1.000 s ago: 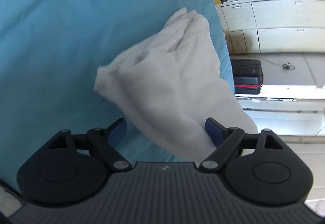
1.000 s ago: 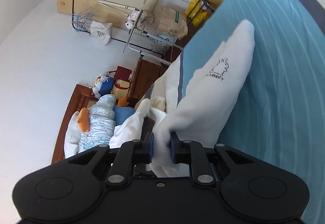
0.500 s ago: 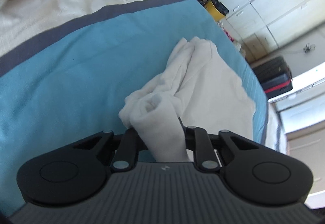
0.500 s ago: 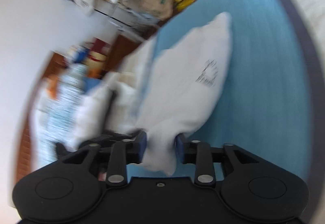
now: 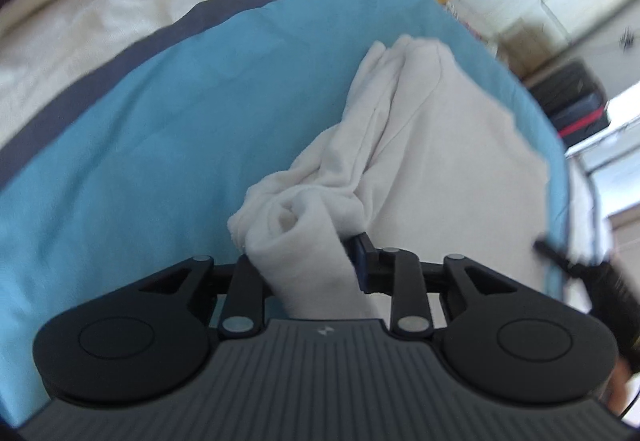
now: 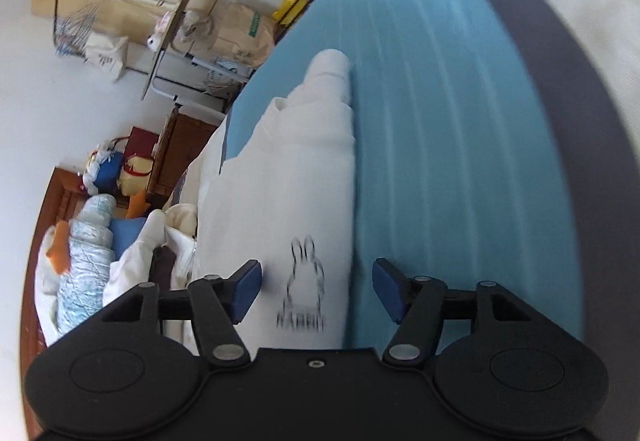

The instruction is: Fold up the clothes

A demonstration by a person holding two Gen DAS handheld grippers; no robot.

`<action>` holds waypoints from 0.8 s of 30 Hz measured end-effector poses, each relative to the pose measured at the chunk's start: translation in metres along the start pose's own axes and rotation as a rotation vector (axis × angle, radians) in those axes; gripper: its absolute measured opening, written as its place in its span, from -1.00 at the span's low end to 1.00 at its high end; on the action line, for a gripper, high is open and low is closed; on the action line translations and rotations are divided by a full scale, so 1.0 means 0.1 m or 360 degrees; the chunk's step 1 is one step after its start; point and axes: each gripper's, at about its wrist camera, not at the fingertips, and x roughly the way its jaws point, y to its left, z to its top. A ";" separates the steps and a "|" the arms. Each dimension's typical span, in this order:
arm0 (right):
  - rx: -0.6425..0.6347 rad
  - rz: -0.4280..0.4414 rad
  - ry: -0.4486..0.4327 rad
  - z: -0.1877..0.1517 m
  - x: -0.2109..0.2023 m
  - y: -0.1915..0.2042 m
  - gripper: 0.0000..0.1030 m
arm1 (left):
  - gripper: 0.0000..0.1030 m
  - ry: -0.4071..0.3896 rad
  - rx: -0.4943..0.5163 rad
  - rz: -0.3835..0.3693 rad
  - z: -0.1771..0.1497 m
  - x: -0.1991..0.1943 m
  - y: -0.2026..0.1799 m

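L wrist view: left tongs [image 5: 306, 265] are pinching a bunched, rolled end of the white garment [image 5: 436, 161], jaws nearly closed w/ cloth filling the gap btwn them; they've just been easing open a touch, yet the pads are pressing on the fabric. Only the right blue pad [image 5: 360, 253] is showing, the other is hidden behind the roll. Rest of the garment is lying stretched away from the tongs on the blue bedspread [image 5: 160, 129], its far end narrowing into folds near the bed's far edge. A dark band [image 5: 248, 7] is bordering the blue, w/ cream bedding [image 5: 100, 17] beyond it. Black object at the right edge is too blurred to tell. R wrist view: right tongs [image 6: 316, 287] are standing wide apart, having just been opening, pads clear of the cloth on both sides, gripping nothing. The garment is lying below & btwn the jaws, a rabbit print [image 6: 306, 281] w/ blurred lettering facing up, its long edge running along the blue bedspread toward a narrow far tip. Cluttered room w/ paper bags [image 6: 240, 33] & a pile of bedding [image 6: 88, 245] is showing left of the bed.
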 end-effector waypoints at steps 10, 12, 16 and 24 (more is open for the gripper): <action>-0.0623 -0.0107 -0.0132 0.18 0.27 0.56 -0.42 | -0.65 -0.0082 0.0276 0.0116 -0.09 -0.12 -0.22; -0.0743 -0.0081 -0.0186 0.15 0.08 0.74 -0.43 | -0.67 -0.0107 0.0274 0.0104 -0.09 -0.18 -0.22; -0.1002 -0.0047 -0.0291 0.02 -0.24 1.22 -0.44 | -0.71 -0.0283 0.0309 0.0056 -0.14 -0.55 -0.24; -0.1315 0.0077 -0.0442 -0.17 -0.66 2.09 -0.44 | -0.71 -0.0650 0.0296 0.0074 -0.10 -1.35 -0.05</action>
